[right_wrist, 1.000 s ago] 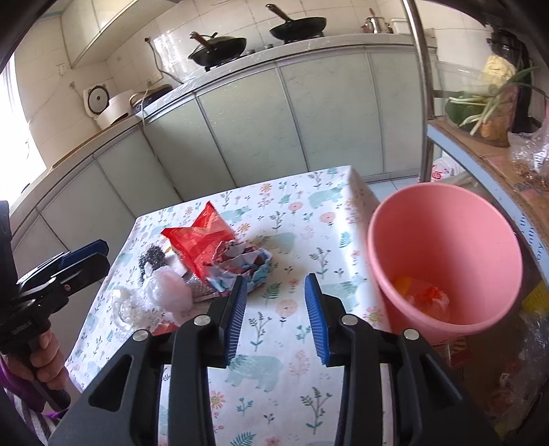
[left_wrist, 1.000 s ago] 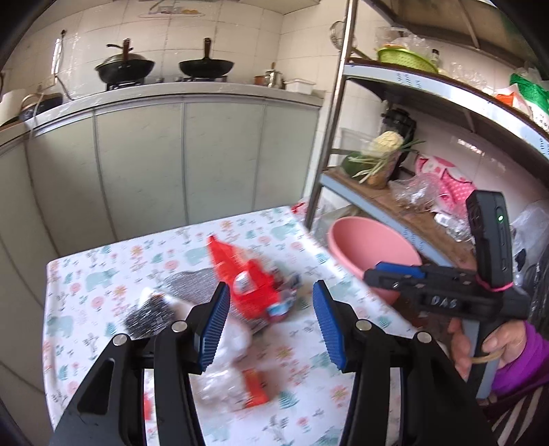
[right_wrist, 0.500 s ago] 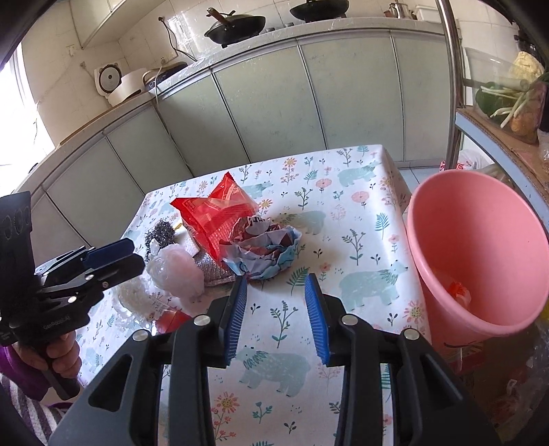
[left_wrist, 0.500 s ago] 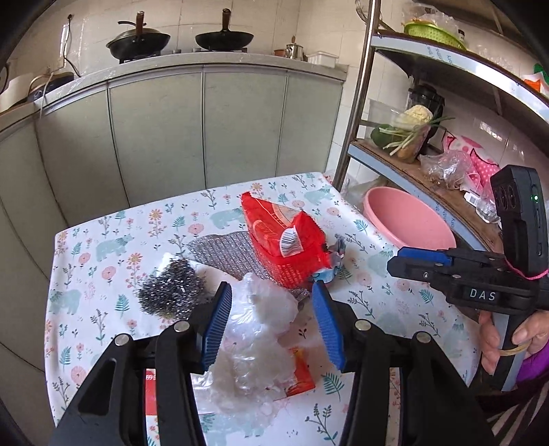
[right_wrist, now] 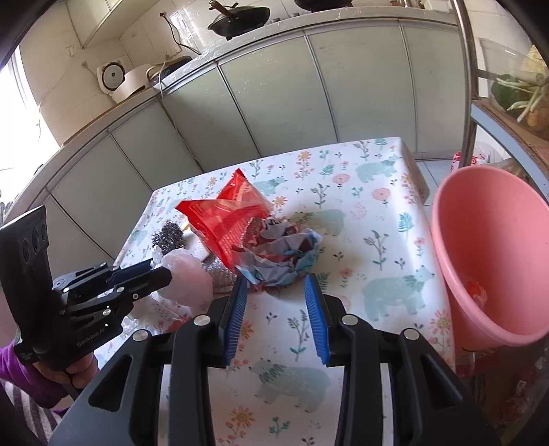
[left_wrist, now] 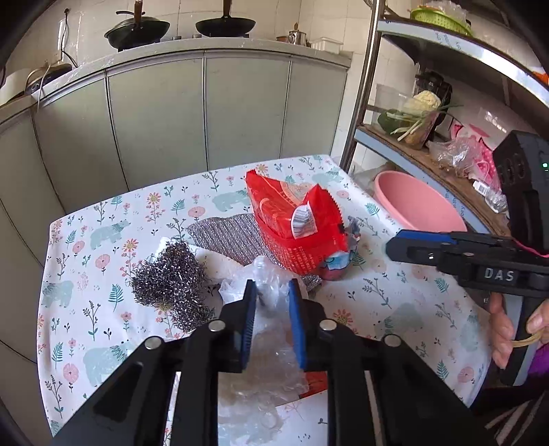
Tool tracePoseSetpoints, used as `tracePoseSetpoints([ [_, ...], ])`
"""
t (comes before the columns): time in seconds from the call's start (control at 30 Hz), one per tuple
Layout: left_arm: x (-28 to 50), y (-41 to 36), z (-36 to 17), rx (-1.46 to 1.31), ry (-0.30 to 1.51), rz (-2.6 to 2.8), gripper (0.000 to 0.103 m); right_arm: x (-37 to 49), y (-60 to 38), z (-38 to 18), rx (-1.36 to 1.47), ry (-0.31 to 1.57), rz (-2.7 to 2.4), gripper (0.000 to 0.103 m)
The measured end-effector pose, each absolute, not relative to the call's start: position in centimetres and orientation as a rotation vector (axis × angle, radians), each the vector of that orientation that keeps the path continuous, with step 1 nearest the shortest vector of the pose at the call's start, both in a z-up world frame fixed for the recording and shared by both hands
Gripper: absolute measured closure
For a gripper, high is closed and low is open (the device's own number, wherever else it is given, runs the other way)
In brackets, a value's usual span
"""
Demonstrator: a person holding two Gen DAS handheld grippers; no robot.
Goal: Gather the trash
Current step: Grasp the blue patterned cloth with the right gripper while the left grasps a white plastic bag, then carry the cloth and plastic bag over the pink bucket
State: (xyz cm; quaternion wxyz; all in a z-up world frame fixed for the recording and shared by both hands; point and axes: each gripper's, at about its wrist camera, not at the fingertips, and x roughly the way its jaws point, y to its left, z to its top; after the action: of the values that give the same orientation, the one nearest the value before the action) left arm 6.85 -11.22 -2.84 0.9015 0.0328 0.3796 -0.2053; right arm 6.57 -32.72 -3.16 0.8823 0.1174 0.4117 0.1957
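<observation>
- Two grippers are ours, one in each hand, over a table [right_wrist: 387,206] with a bear and flower cloth.
- Our left gripper [left_wrist: 271,302] is closest in its own camera. Its blue pads squeeze a clump of clear crinkly plastic [left_wrist: 267,274], so it is clamped on that plastic.
- Our right gripper [right_wrist: 276,288] has its blue pads wide apart. Nothing is between them but the cloth.
- Just past its tips lies a crumpled blue and red wrapper [right_wrist: 284,254].
- A red snack bag [left_wrist: 295,223] stands behind the plastic and leans on the crumpled wrapper.
- A shiny steel scrubber [left_wrist: 171,278] sits to the left of the plastic, near it.
- A flat silver mesh pad [left_wrist: 223,233] lies under the red bag's edge.
- A pink bucket [right_wrist: 487,219] is beside the table on the right, tipped toward us. Something orange lies in its bottom.
- Far back we see green cabinets [left_wrist: 171,113] with black woks [left_wrist: 137,29] on top.
- A metal shelf [left_wrist: 411,151] on the right holds vegetables.
</observation>
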Motion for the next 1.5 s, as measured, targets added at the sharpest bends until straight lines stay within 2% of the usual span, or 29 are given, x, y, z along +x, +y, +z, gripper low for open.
tracePoseSetpoints([
  [0.3,5.6,-9.1,0.7,-0.015,0.685,-0.443,0.088,8.4,-30.0,-3.7,0.142,0.872,0.401,0.067],
  [0.57,5.4,-8.0,0.9,-0.045,0.678,-0.441,0.088,9.4,-28.1,-4.6,0.04,0.825,0.383,0.067],
  [0.6,5.4,-7.9,0.9,-0.049,0.678,-0.441,0.088,9.6,-28.0,-4.7,0.044,0.827,0.385,0.069],
  [0.63,5.4,-7.8,0.9,-0.052,0.678,-0.44,0.088,9.8,-27.9,-4.8,0.043,0.837,0.388,0.078],
  [0.83,5.3,-7.6,0.9,-0.062,0.672,-0.439,0.088,9.3,-28.1,-4.4,0.042,0.838,0.4,0.087],
  [1.2,4.7,-7.6,1.8,-0.067,0.642,-0.451,0.088,5.8,-30.5,-1.8,0.041,0.837,0.378,0.087],
  [1.5,3.4,-8.3,2.9,-0.047,0.609,-0.476,0.088,3.4,-33.1,-1.8,0.087,0.876,0.339,0.087],
])
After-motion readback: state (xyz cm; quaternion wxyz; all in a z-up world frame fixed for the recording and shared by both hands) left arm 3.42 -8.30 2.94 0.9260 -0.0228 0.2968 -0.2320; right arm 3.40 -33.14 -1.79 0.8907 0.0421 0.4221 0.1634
